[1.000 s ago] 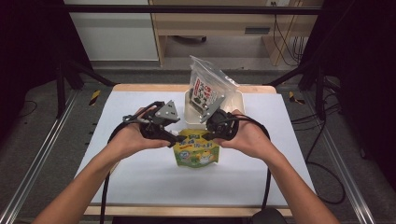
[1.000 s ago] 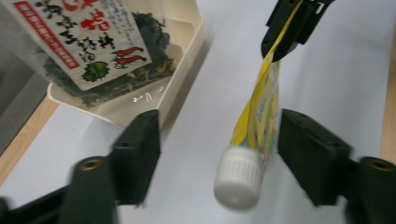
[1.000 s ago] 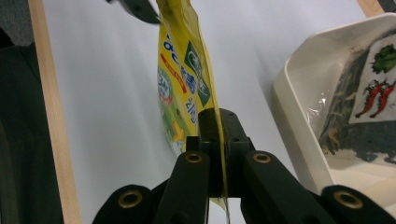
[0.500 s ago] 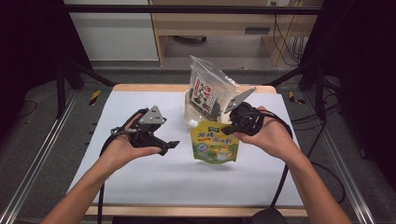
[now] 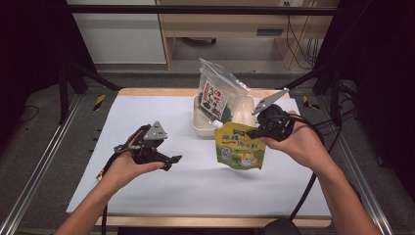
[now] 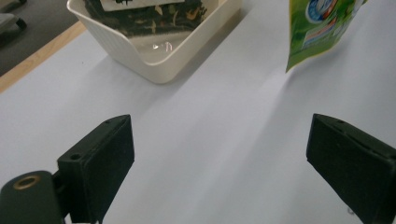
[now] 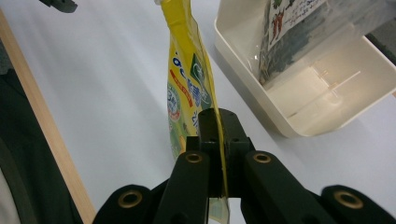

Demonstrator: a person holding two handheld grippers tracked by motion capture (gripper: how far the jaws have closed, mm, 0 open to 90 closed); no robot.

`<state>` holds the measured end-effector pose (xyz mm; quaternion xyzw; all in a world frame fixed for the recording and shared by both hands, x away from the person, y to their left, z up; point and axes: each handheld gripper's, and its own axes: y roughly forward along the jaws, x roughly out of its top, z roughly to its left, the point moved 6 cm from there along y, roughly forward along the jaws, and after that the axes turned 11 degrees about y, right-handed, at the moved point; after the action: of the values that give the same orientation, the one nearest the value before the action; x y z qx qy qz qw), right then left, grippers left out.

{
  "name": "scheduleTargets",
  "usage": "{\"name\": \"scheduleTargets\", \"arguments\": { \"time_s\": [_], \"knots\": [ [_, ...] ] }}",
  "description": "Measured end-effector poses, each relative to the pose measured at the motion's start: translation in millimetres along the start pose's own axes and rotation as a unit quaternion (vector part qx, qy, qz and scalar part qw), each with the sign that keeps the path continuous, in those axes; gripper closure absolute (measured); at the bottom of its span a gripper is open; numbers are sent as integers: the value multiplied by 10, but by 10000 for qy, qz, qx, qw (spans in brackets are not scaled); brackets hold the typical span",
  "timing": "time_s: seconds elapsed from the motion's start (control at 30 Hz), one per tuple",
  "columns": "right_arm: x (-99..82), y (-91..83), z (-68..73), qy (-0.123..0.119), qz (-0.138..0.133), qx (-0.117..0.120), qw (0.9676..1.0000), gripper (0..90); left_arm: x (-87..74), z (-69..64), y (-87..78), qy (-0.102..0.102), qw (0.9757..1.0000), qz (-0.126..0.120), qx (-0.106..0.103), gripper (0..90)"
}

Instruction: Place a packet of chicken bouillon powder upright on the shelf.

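The right gripper (image 7: 218, 140) has its two black jaws pressed together on the edge of a yellow-green spouted pouch (image 7: 189, 93), so that the thin film of the pouch runs up out of the pinch and away from the fingertips, edge-on in the right gripper view. In the high view the same gripper (image 5: 254, 131) grips the pouch (image 5: 240, 149) at its upper right corner, and the pouch hangs down and to the left of the fingertips, clear of the white table cover (image 5: 147, 112), with its white spout toward the tray. Just beyond the pinch stands a cream plastic tray (image 7: 299, 121), near the pouch but apart from it, and in it leans a clear bag of dark dried goods (image 7: 299, 32) with a printed label. The left gripper (image 6: 219, 154) has just been opening; its jaws now stand wide apart with nothing between them but the bare cover below. Ahead of its fingertips, well apart, lie the tray's rounded corner (image 6: 159, 65) to one side and the pouch's lower corner (image 6: 317, 32) to the other. In the high view this gripper (image 5: 171, 160) sits low over the cover, well to the left of the pouch.
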<state>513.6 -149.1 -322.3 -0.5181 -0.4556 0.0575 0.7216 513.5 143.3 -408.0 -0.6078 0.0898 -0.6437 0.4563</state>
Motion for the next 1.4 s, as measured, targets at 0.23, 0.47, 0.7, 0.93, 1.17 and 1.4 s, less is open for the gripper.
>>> {"name": "scheduleTargets", "arguments": {
  "time_s": [0.23,0.47,0.7,0.93,1.17,1.4],
  "knots": [
    [-102,-106,-116,243,-13,-89,9997,900,-126,-70,70,-184,9998,57,93,75],
    [-193,-207,-261,622,-40,-220,9978,900,-291,-83,134,-456,9986,28,261,76],
    [-207,-337,-371,1022,-105,-427,9938,900,-471,-122,192,-558,9972,0,500,76],
    [-141,-471,-490,1472,-157,-707,9864,900,-616,-187,151,-344,9963,104,784,75],
    [-79,-542,-576,1708,-203,-859,9813,900,-689,-284,164,-304,9960,146,822,77],
    [11,-625,-695,2038,-374,-1016,9730,900,-733,-318,168,-340,9957,95,857,78]
  ]
}}
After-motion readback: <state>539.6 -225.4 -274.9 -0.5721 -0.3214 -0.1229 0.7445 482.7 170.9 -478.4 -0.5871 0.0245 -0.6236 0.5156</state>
